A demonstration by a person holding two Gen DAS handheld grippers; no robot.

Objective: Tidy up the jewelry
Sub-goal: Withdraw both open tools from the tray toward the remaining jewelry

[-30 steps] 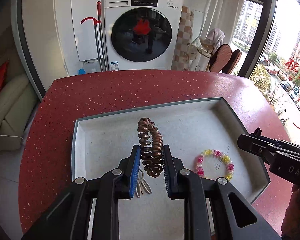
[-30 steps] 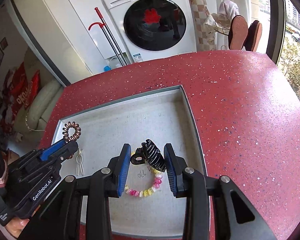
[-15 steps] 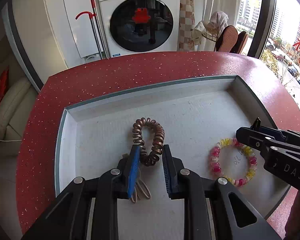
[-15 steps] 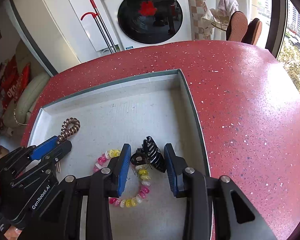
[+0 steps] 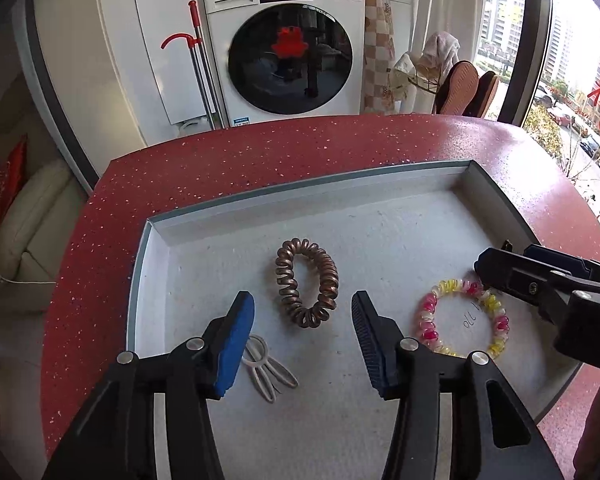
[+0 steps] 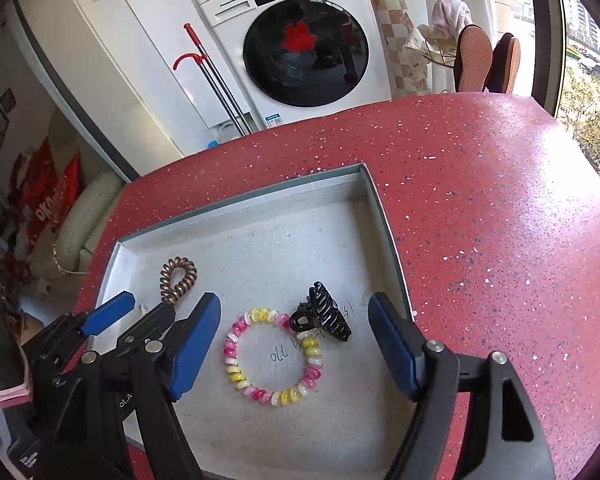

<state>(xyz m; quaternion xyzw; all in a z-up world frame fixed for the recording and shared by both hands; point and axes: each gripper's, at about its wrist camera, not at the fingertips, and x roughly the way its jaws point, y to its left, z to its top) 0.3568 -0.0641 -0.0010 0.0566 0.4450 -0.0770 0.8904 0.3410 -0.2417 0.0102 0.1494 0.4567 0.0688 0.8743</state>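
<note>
Black claw clip (image 6: 323,317) right-wrist view only; white clip (image 5: 266,368) clear left view.

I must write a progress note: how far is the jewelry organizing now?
Done: the copper spiral band, the pink-yellow bracelet, the black claw clip and a white clip all lie in the grey tray. In hand: nothing; the left hand-held gripper and the right hand-held gripper have just opened. Left: no jewelry shows outside the tray.

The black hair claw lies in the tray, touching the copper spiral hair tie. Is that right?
Not quite. The black hair claw does lie in the tray, but it touches the pink and yellow spiral bracelet, not the copper spiral hair tie, which lies apart near the tray's other side. The right wrist view shows it.
</note>
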